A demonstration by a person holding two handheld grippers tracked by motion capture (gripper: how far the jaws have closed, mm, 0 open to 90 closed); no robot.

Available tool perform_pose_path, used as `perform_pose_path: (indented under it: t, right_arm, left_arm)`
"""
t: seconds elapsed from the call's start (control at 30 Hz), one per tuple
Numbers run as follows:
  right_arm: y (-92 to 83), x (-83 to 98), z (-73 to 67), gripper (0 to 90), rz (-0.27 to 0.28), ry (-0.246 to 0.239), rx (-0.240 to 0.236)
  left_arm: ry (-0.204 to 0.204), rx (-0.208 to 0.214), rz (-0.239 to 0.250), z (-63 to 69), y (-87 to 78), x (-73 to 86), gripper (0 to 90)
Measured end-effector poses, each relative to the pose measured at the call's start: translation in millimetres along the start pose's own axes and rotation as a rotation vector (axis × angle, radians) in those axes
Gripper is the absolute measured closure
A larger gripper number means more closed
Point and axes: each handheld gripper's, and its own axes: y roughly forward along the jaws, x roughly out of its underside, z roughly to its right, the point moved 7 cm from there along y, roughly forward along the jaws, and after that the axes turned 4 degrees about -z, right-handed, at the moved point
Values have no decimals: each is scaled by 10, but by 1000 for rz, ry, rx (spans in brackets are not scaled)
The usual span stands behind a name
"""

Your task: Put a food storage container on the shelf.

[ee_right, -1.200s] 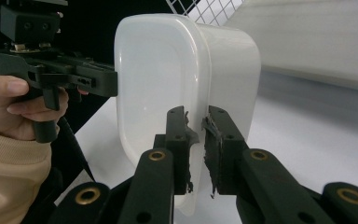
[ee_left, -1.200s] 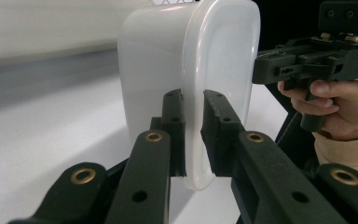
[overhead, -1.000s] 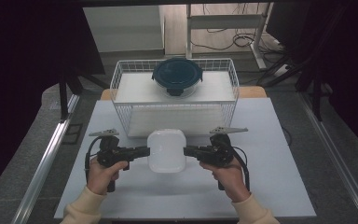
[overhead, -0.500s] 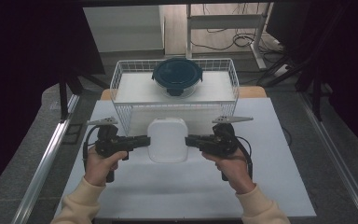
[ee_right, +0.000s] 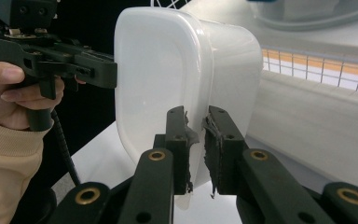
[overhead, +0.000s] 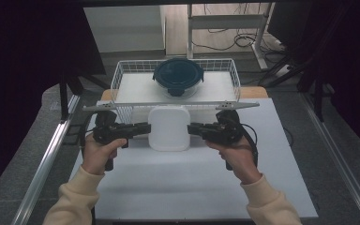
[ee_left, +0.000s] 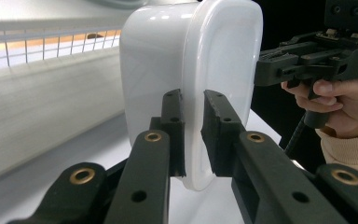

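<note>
Item: white rounded-square plastic container [overhead: 169,127], pinched at opp. rims by left hand-held gripper [overhead: 146,128] and right hand-held gripper [overhead: 191,128]. Now lifted off white table [overhead: 178,187], nearer white wire basket [overhead: 122,75] than a sec ago. Transfer prob. underway.

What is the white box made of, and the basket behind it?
The white lidded container looks like glossy plastic: smooth, faintly see-through, with shiny highlights. The basket looks like white-coated metal wire, judging by its thin open grid; the coating could be paint or plastic.

High view looks down; both close gripper views (facing, seemingly) share the white container [overhead: 169,127].
</note>
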Motion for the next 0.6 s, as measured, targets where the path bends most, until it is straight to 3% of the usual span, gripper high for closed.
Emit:
perform_pose_path:
  t: [0.6]
  right_arm:
    - [-160,-293,-93,794,12,-35,7]
  left_arm:
    - [31,-2,23,125,-131,-283,794]
